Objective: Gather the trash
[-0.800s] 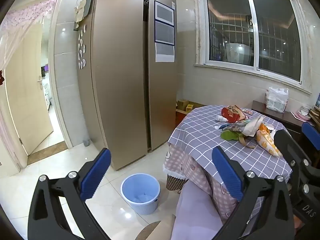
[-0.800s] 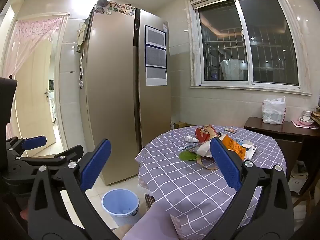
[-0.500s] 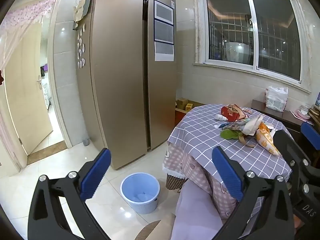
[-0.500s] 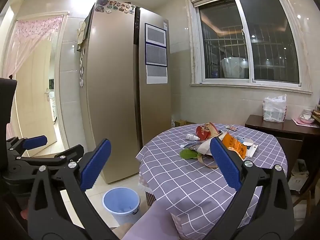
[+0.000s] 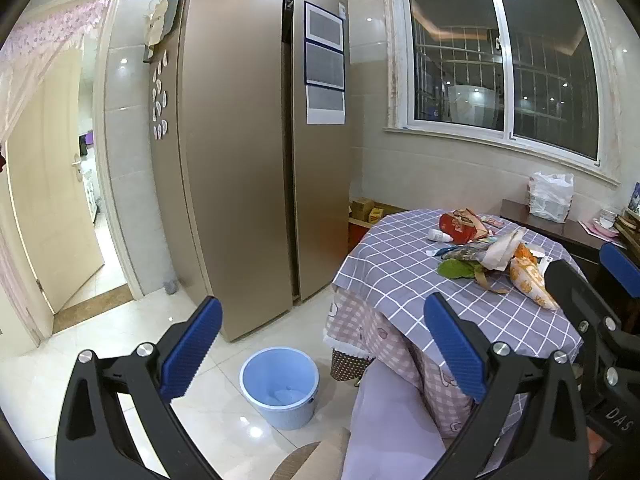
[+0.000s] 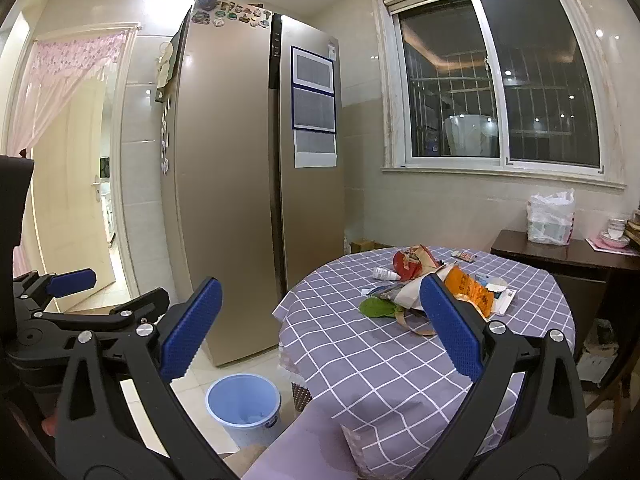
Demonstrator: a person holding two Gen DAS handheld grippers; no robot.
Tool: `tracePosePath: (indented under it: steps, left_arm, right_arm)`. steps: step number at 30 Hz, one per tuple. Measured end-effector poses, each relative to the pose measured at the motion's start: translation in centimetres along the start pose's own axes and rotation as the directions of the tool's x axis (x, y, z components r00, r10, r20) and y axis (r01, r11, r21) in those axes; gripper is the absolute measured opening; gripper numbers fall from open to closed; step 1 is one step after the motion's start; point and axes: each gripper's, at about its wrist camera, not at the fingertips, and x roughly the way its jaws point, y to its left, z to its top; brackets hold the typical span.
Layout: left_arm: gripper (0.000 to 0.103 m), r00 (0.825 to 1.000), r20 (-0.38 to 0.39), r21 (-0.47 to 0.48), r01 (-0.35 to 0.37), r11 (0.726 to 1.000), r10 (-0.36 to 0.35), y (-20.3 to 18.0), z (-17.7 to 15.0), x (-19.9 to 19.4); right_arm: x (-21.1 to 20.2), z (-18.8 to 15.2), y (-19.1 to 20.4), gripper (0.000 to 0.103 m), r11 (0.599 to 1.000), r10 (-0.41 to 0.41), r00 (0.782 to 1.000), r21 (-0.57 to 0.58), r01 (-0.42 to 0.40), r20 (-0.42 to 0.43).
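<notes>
A pile of trash lies on the round table (image 5: 404, 268) with a purple checked cloth: a red wrapper (image 5: 458, 226), a small white bottle (image 5: 438, 235), a green leaf (image 5: 456, 269), an orange snack bag (image 5: 528, 276) and a paper bag (image 5: 500, 250). The pile also shows in the right wrist view (image 6: 424, 284). A blue bin (image 5: 280, 386) stands on the floor by the table, seen too in the right wrist view (image 6: 242, 404). My left gripper (image 5: 320, 344) is open and empty, short of the table. My right gripper (image 6: 316, 328) is open and empty, nearer the tabletop.
A tall gold fridge (image 5: 248, 152) stands left of the table. A dark sideboard (image 6: 568, 252) with a white plastic bag (image 6: 550, 218) is behind the table under the window. A padded chair back (image 5: 388, 424) sits just before the grippers. An open door (image 5: 44, 208) is at left.
Both views have shifted only slightly; the grippers stay open and nothing on the table has moved.
</notes>
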Motion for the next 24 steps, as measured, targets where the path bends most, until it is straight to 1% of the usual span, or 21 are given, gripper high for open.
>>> tracePosePath:
  steps: [24]
  left_arm:
    - [0.099,1.000,0.012,0.011,0.002,1.000,-0.002,-0.18,0.01,-0.30]
  right_arm:
    - [-0.14,-0.21,0.08,0.097,1.000,-0.001,1.000,-0.003,0.001,0.002]
